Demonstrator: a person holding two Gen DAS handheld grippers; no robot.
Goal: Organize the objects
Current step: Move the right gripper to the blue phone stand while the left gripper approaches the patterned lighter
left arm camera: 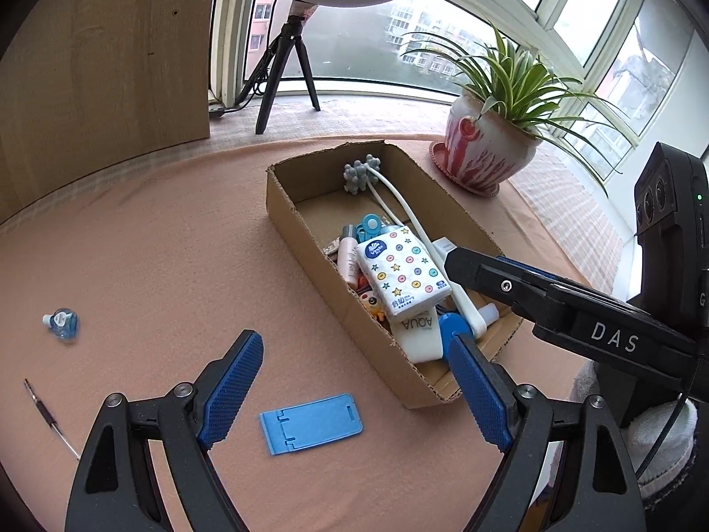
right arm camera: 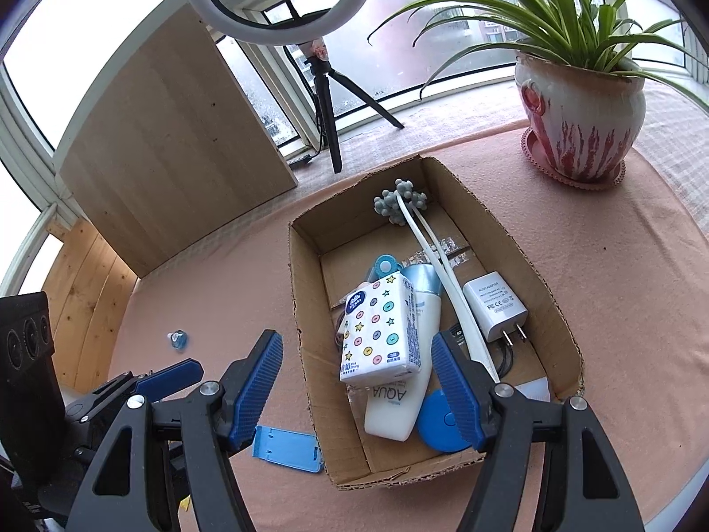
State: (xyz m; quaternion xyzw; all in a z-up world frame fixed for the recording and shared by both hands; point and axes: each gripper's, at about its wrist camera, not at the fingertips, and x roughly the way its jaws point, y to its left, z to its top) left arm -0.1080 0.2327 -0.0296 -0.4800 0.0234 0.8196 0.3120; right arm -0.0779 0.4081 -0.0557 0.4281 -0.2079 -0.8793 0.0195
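Observation:
A cardboard box (left arm camera: pixel 288 204) (right arm camera: pixel 305 283) on the pink cloth holds a dotted tissue pack (left arm camera: pixel 403 270) (right arm camera: pixel 381 332), a white AQUA tube (right arm camera: pixel 399 399), a white charger (right arm camera: pixel 494 306), a grey massager (right arm camera: pixel 401 201) and other small items. A blue phone stand (left arm camera: pixel 310 423) (right arm camera: pixel 288 447) lies flat on the cloth left of the box. My left gripper (left arm camera: pixel 354 385) is open and empty just above it. My right gripper (right arm camera: pixel 359 385) is open and empty over the box's near end. A small blue bottle (left arm camera: pixel 62 323) (right arm camera: pixel 177 339) and a thin screwdriver (left arm camera: pixel 48 416) lie farther left.
A potted spider plant (left arm camera: pixel 487 150) (right arm camera: pixel 580 119) stands on a pink saucer right of the box. A ring light on a tripod (left arm camera: pixel 288 71) (right arm camera: pixel 328 102) stands by the window. A wooden panel (left arm camera: pixel 102 66) rises at the back left.

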